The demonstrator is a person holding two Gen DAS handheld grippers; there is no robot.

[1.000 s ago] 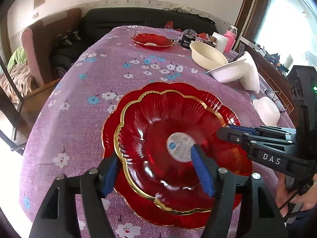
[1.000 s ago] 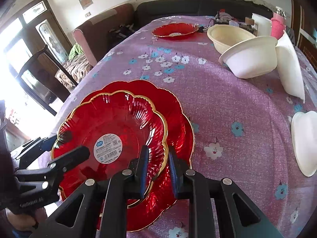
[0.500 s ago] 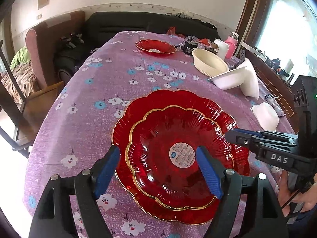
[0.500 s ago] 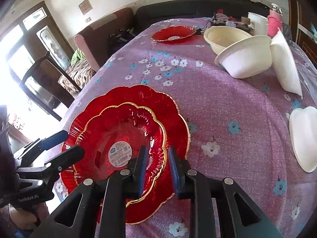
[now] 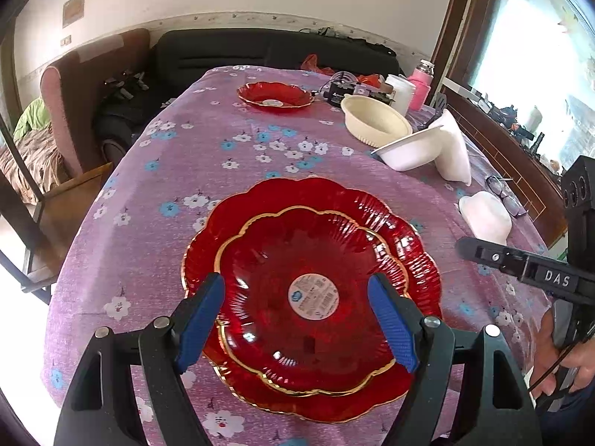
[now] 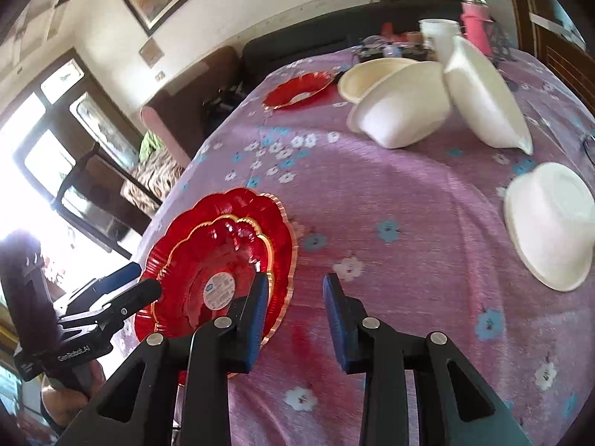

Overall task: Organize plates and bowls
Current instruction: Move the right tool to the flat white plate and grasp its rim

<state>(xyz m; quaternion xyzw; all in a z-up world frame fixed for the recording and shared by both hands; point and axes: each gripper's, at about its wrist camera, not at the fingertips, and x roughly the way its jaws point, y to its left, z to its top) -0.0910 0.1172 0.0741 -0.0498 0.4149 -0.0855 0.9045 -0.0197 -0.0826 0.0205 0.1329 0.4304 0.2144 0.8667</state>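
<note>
Floral-clothed table [image 5: 230, 171] carries three red plates, two stacked [image 5: 312, 286], apparently four pale bowls; left claw [image 5: 297, 319] wide, empty; right claw [image 6: 295, 316] opening, empty.

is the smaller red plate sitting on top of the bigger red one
Yes, the smaller red plate lies nested inside the larger red plate, whose scalloped rim shows all around it.

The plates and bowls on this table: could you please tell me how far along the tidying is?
Done: a smaller red plate sits stacked on the larger red plate. In hand: nothing; the left tool is open and the right tool is opening, empty. Left: the far red plate and the scattered white bowls.
</note>
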